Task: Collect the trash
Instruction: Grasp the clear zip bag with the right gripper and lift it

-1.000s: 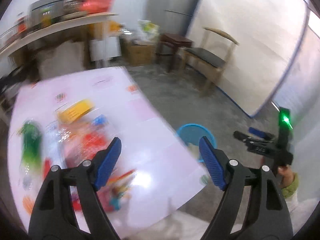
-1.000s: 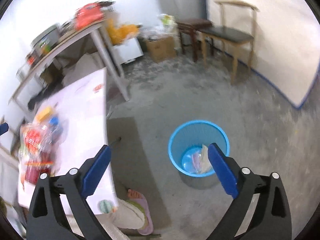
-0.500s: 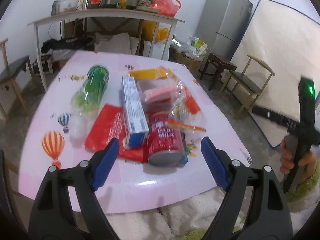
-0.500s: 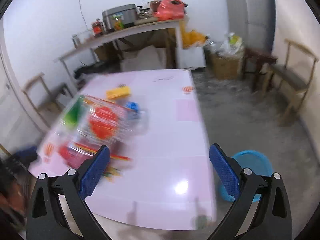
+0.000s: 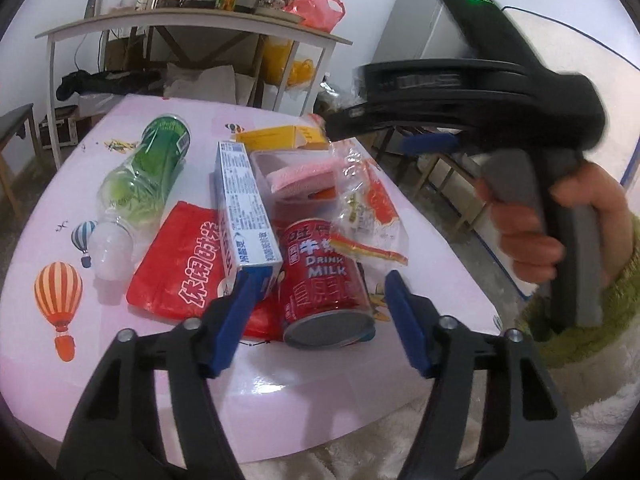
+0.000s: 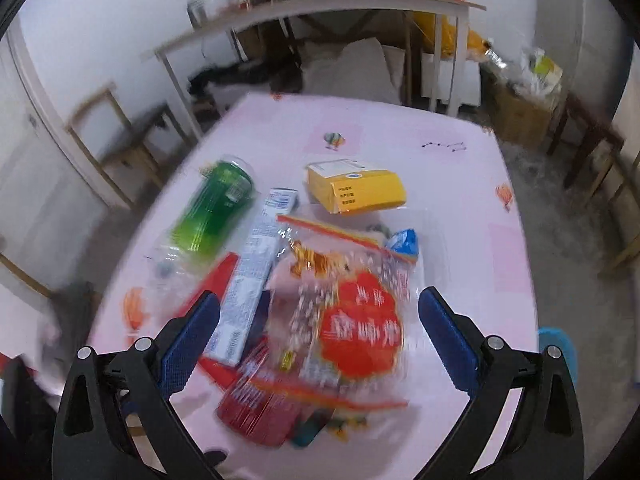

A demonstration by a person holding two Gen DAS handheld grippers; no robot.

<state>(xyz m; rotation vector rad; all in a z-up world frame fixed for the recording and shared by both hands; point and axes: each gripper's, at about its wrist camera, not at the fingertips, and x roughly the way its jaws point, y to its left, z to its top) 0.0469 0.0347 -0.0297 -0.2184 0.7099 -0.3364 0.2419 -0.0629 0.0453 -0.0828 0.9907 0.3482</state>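
A pile of trash lies on the pink table (image 5: 100, 352). It includes a red milk can (image 5: 324, 280) on its side, a blue-white box (image 5: 244, 208), a red pouch (image 5: 180, 264), a green bottle (image 5: 148, 172), a yellow box (image 5: 276, 138) and a clear wrapper (image 5: 368, 208). My left gripper (image 5: 320, 312) is low at the near edge of the pile. Its jaws are closing, with the can between them and a gap on each side. My right gripper (image 6: 320, 340) hangs open above the clear wrapper (image 6: 360, 320), touching nothing. A hand (image 5: 528, 232) holds it.
A blue bin (image 6: 556, 344) stands on the floor past the table's right edge. A cluttered shelf table (image 5: 192, 24) lines the back wall, with chairs (image 6: 116, 148) at the left and right. White fluffy fabric (image 5: 400, 452) lies below the table's near edge.
Both gripper views swung from the floor and bin onto the table. My left gripper dropped close to the can and its jaws narrowed. My right gripper came in over the pile.
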